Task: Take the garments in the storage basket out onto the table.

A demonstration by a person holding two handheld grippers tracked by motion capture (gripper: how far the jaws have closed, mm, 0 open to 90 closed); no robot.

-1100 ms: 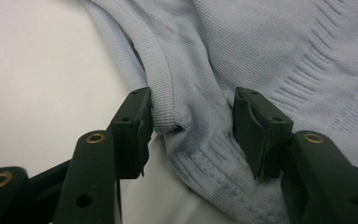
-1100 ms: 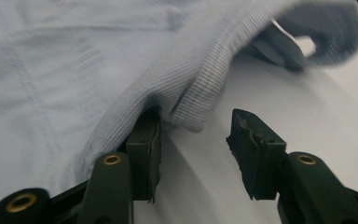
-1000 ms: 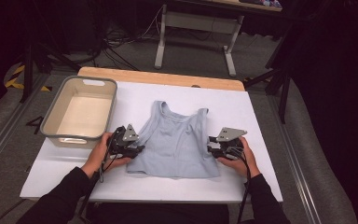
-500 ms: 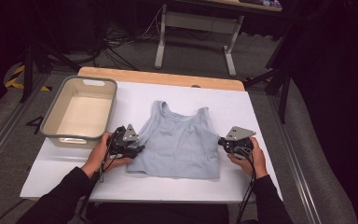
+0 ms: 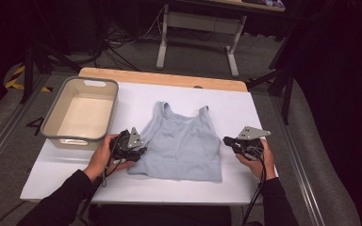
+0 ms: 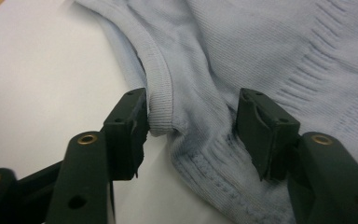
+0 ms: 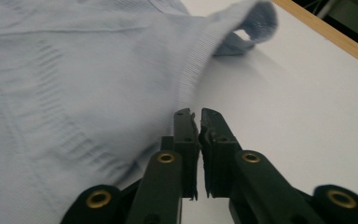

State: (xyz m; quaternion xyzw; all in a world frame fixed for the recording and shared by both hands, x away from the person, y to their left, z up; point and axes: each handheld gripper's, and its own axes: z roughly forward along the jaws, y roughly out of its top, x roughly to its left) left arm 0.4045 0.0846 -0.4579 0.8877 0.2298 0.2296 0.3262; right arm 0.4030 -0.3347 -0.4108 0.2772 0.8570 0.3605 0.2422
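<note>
Tank top: a pale blue tank top [image 5: 181, 143] lies flat at the middle of the white table [image 5: 264, 113], hem toward the near edge.
Left gripper: the left gripper [image 6: 193, 126] has its jaws spread around the top's left side seam; they have just opened a little.
Right gripper: the right gripper [image 7: 199, 122], jaws nearly together and empty, sits just beside the top's right edge.
Bin: a beige bin [image 5: 54, 113] stands at the table's far left corner.

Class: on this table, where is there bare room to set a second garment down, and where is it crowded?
Bare white table lies right of the top, up to the wooden edge, and along the near edge below the hem. Crowded: the left side, where the bin and left gripper sit close to the top.
</note>
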